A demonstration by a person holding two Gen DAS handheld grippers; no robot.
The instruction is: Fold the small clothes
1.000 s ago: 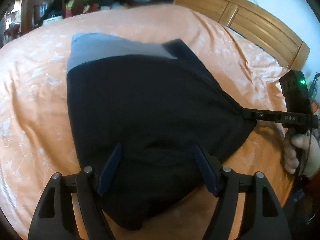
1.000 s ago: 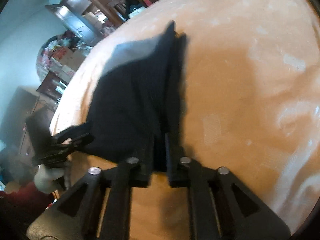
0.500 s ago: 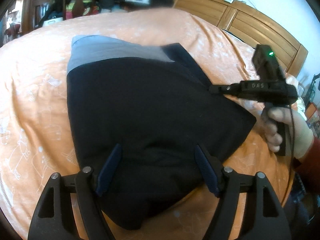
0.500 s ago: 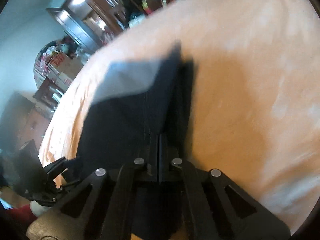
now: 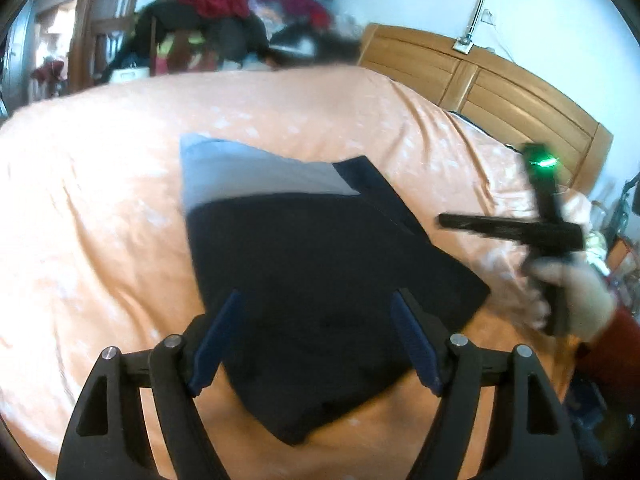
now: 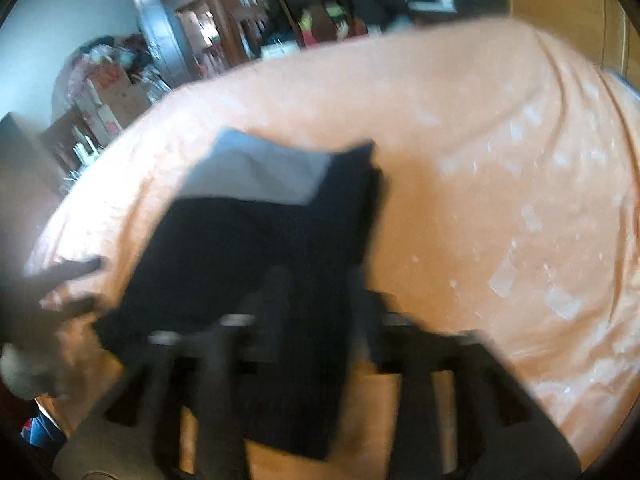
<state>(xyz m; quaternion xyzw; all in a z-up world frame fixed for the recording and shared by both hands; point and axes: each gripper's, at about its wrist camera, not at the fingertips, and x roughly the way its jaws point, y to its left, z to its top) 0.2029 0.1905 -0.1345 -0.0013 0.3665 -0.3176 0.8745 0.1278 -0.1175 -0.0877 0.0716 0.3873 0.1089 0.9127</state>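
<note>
Home bedroom: orange-sheeted bed (image 5: pixel 120 184), wooden headboard (image 5: pixel 500 92), piled clothes (image 5: pixel 224 20)

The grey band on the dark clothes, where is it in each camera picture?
Left wrist view: the grey band sits above centre, at the far end of the dark garment.
Right wrist view: the grey band lies left of centre, again at the garment's far end.
Shared landmark: the orange bedsheet under it.
</note>
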